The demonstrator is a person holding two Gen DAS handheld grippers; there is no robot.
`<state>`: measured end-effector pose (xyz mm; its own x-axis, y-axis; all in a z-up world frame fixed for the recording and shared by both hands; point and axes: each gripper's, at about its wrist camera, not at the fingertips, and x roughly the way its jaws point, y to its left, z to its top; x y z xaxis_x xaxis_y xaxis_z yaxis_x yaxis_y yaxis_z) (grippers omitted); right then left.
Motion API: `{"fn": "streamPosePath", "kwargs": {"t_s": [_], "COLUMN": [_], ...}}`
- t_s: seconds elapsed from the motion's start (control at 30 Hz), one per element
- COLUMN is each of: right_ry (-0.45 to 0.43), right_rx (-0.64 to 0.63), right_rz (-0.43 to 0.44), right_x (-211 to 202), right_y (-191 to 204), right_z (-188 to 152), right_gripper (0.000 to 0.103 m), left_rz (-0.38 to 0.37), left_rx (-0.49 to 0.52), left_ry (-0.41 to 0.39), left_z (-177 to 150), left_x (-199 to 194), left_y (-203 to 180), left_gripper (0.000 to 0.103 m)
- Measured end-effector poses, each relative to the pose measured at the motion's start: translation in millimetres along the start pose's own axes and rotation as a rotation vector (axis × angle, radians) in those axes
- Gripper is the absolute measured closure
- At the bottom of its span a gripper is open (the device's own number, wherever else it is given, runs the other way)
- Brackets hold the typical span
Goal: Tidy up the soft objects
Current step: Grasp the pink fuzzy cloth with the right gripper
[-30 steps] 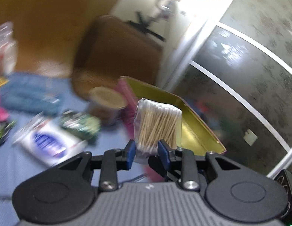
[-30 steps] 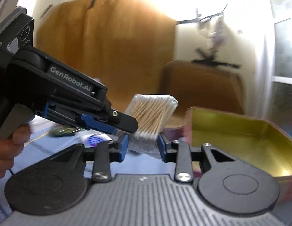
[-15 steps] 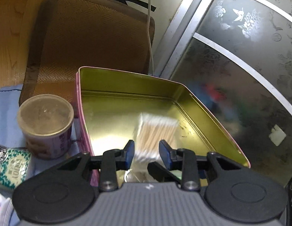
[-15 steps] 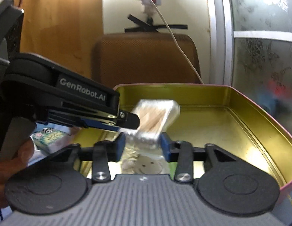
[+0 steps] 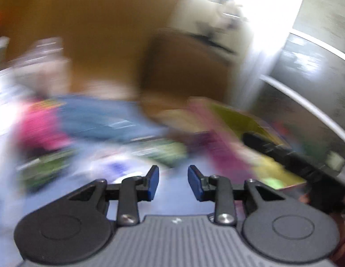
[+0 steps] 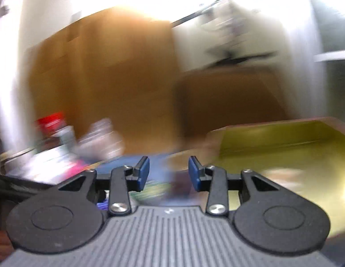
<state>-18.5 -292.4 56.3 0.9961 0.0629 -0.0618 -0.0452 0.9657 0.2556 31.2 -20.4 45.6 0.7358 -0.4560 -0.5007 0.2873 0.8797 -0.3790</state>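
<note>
Because both views are smeared by motion, the count must stay rough, and going from left to right helps. In the left wrist view a pink soft bundle [image 5: 42,129] lies at the far left of the blue cloth [image 5: 101,120], a green packet [image 5: 163,150] sits near the middle, and the gold-lined tin [image 5: 237,120] with its pink wall stands to the right: one of each can be made out, while the other shapes are too blurred to name or number. The left gripper [image 5: 173,183] has its blue pads apart with nothing between them. Low at the right of that view a dark bar is probably the other tool.

In the right wrist view the right gripper [image 6: 168,173] is also empty, its jaws closing at this moment on bare air; the tin [image 6: 283,142] lies to its right, with a pale blurred patch on its floor that cannot be identified.

The step in hand looks like a return to the clutter for the next soft item. Done well, the person would slow down over the pile, settle on one target, widen the pads first, and pinch it across its middle so that it does not sag or slip out on the way to the tin.
</note>
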Motion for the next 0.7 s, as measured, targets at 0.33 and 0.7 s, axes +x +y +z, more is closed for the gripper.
{"fn": "streamPosePath", "kwargs": {"t_s": [0.33, 0.7], "right_ry": [0.301, 0.244], "right_rx": [-0.165, -0.27], "right_rz": [0.258, 0.345], "right_x": [182.8, 98.3], "right_y": [138.8, 135.1], "right_z": [-21.9, -14.7], "right_gripper": [0.05, 0.063], "left_rz": [0.121, -0.04], "left_rx": [-0.277, -0.317], "left_ry": [-0.111, -0.185], "left_z": [-42.4, -46.6], "left_x": [-67.6, -82.8], "left_y": [113.0, 112.5], "left_gripper": [0.077, 0.055]}}
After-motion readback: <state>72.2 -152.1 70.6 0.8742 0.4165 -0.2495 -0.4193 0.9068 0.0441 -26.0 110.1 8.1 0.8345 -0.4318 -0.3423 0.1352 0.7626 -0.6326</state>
